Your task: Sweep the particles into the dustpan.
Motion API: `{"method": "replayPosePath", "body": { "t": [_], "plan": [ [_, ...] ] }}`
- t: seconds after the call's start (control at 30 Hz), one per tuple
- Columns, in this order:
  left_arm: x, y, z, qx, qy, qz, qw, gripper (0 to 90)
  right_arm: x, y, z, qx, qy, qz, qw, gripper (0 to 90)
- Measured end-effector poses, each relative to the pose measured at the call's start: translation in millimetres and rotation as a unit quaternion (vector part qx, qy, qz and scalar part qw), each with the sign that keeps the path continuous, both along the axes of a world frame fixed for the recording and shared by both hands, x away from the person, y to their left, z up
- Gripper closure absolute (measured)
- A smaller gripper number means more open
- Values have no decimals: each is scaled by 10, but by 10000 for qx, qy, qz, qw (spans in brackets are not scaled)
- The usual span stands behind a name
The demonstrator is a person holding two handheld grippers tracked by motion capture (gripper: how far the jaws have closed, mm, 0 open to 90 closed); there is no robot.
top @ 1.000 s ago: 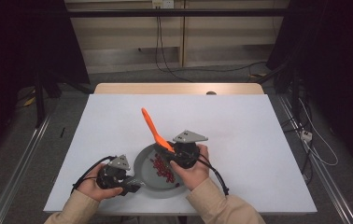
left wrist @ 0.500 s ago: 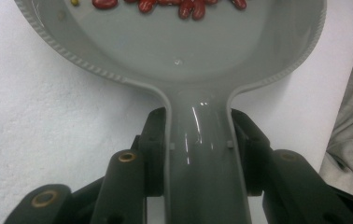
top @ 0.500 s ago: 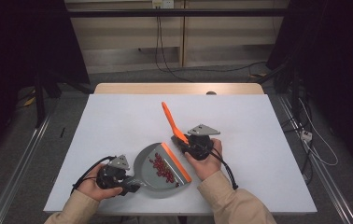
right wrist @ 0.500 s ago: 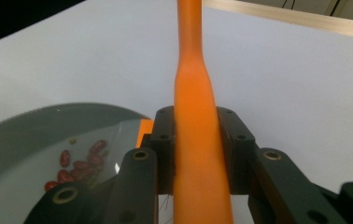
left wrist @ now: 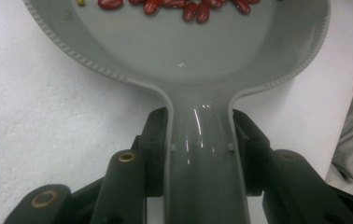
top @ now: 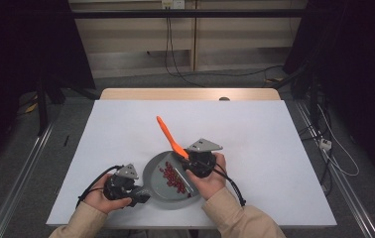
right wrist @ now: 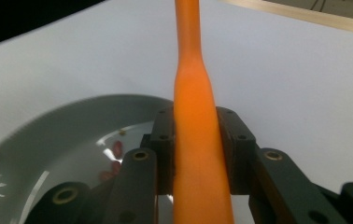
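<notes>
Grey pan [top: 161, 193] sits near the table's [top: 275, 148] front edge, its handle [left wrist: 206, 158] clamped in my left gripper [top: 126, 187]. Red beans [top: 172, 177] lie gathered inside it, so the sweeping looks mostly done. My right gripper [top: 194, 161] pinches the orange brush [top: 169, 137] over the pan's right rim; emptying remains.

The right gripper [top: 189, 159] swings its orange brush [top: 169, 136] back toward the grey dustpan [top: 156, 171], now at the pan's far-right rim with the handle tilting up and away leftward.
</notes>
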State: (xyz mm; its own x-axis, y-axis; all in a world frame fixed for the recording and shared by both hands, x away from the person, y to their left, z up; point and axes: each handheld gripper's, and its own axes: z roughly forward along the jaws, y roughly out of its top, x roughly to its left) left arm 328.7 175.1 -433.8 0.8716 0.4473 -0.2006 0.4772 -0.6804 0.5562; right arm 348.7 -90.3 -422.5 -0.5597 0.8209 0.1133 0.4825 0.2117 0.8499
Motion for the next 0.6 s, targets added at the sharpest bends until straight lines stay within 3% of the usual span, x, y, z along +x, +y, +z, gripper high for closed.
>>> {"method": "replayPosePath", "body": {
  "t": [0.07, 0.13, 0.2, 0.3, 0.5, 0.6],
  "plan": [
    [7, 1, -8, -35, -4, 18, 10000, 626, -11, 22, 23, 181, 73, 81, 9998, 712],
    [-1, 6, -9, -98, -17, 52, 9999, 627, -38, 49, 51, 12, -54, 120, 9999, 712],
    [-4, 13, -9, -57, -57, 37, 10000, 628, -28, 15, 67, 83, -68, 80, 9999, 712],
    [-15, 17, -5, -188, -106, 85, 9997, 629, 19, -102, 91, 215, -30, -74, 9997, 712],
    [-20, 31, -4, -201, -178, 126, 9996, 630, 73, -407, 132, 167, -64, -347, 9992, 712],
    [-13, 72, 9, -204, -236, 287, 9991, 630, 86, -566, 149, 171, -83, -495, 9986, 712]
  ]
}}
